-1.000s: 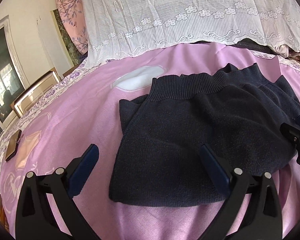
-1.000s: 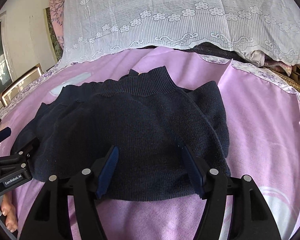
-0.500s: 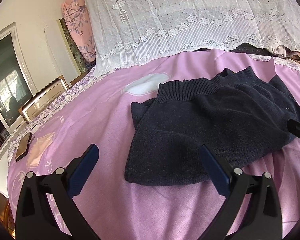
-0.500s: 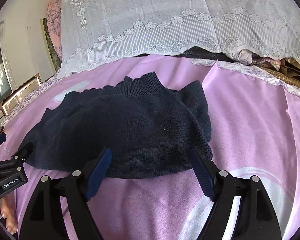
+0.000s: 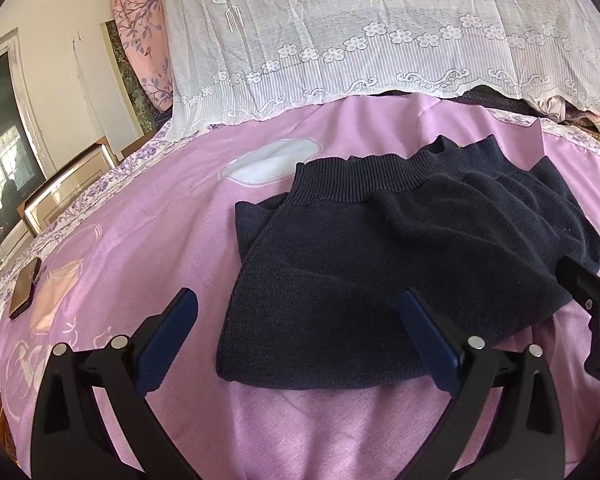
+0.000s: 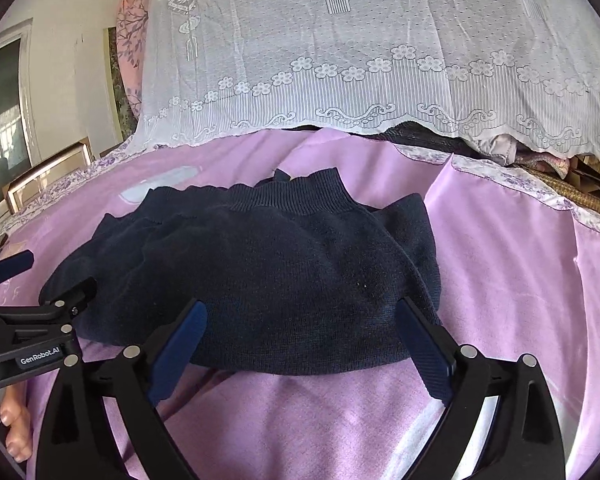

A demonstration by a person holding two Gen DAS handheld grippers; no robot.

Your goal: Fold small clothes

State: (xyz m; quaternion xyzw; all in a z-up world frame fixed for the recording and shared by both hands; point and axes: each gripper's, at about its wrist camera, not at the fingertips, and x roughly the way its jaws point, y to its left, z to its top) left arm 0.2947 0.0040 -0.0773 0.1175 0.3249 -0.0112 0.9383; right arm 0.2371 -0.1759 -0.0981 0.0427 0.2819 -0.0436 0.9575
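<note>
**Lying loose on the pink bedsheet: a dark knit garment, both grippers clear of it**

Spread over the pink bedsheet (image 5: 148, 240) is the navy knitted garment (image 5: 400, 264), roughly folded, its ribbed band (image 5: 352, 184) turned toward the white lace cover (image 5: 380, 40) at the far side. A phone (image 5: 25, 288) is seen well apart from the garment, near the sheet's left edge. The left gripper (image 5: 298, 330) is held just before the garment's near hem, its blue pads (image 5: 168, 340) spread wide with only the hem's left corner seen between them; nothing is pinched. The right gripper (image 6: 300, 338) is poised at the near hem too, its jaws opening, the pads (image 6: 424, 344) wide and not pressing on the cloth seen between them.
</note>
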